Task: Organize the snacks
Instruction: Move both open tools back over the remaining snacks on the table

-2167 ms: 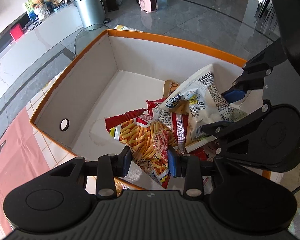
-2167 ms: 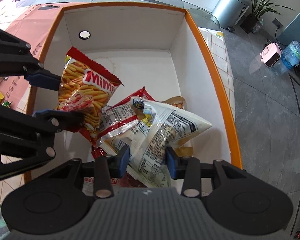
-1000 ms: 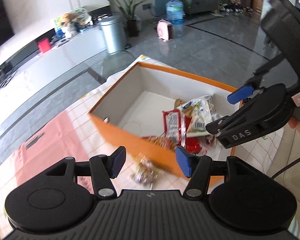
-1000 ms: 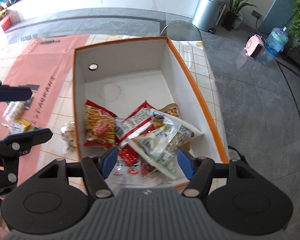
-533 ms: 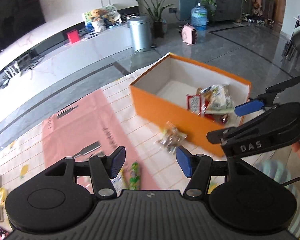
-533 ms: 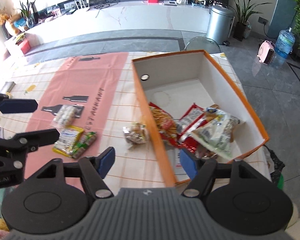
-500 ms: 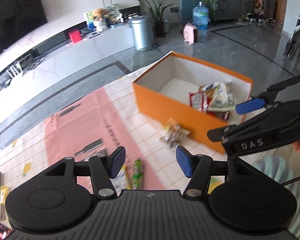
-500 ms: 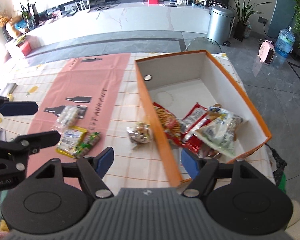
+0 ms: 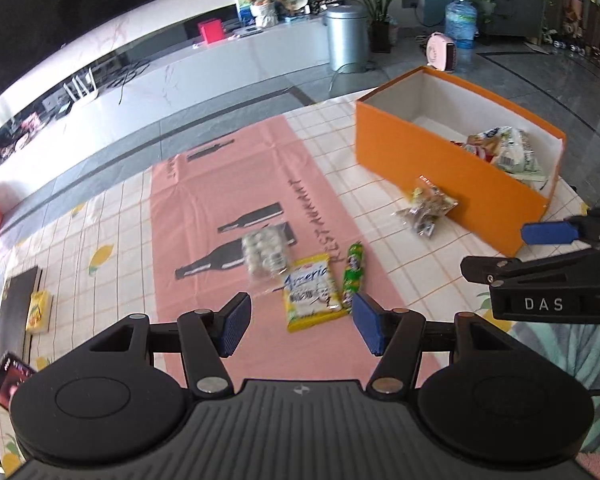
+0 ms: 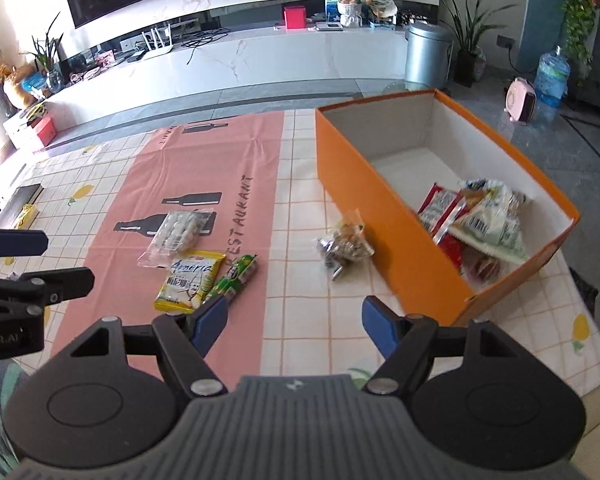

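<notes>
An orange box stands at the table's right and holds several snack bags. On the table lie a clear candy bag beside the box, a clear packet, a yellow packet and a green stick pack. My left gripper is open and empty above the near table. My right gripper is open and empty, nearer the box.
A pink runner covers the middle of the checked tablecloth. A dark tray with a yellow packet and a phone lie at the far left. A white TV bench and bin stand beyond the table.
Both grippers let go of their snack bags in the box, opened, and pulled back and left, away from the box. The loose snacks on the table have come into view.
</notes>
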The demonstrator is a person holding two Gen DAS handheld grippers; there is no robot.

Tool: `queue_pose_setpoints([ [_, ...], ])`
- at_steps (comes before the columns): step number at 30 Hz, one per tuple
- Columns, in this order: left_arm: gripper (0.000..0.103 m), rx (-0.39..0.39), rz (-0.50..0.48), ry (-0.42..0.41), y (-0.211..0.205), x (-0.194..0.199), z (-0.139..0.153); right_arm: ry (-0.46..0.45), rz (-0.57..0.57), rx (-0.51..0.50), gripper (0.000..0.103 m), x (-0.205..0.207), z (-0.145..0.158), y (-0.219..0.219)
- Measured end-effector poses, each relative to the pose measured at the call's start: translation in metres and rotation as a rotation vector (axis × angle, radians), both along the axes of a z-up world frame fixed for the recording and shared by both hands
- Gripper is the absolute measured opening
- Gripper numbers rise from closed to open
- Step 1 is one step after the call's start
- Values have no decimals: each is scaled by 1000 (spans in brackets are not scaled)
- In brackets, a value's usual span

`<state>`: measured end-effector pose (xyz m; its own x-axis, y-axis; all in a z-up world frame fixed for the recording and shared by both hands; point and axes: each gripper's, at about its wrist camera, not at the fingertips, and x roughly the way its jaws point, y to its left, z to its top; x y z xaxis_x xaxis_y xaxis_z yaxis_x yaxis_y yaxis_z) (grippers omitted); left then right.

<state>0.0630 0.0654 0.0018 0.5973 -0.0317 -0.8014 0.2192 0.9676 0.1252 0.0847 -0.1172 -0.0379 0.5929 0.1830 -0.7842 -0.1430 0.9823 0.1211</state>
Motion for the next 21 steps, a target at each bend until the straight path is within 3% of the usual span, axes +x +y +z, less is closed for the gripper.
queue_pose_setpoints([
  [6,71,-41,50,27,25,5,-13,43,-9,-47,72,-2,-33,21],
  [21,77,-76,8,105,36,52,-51,81,23,-88,82,33,-70,40],
])
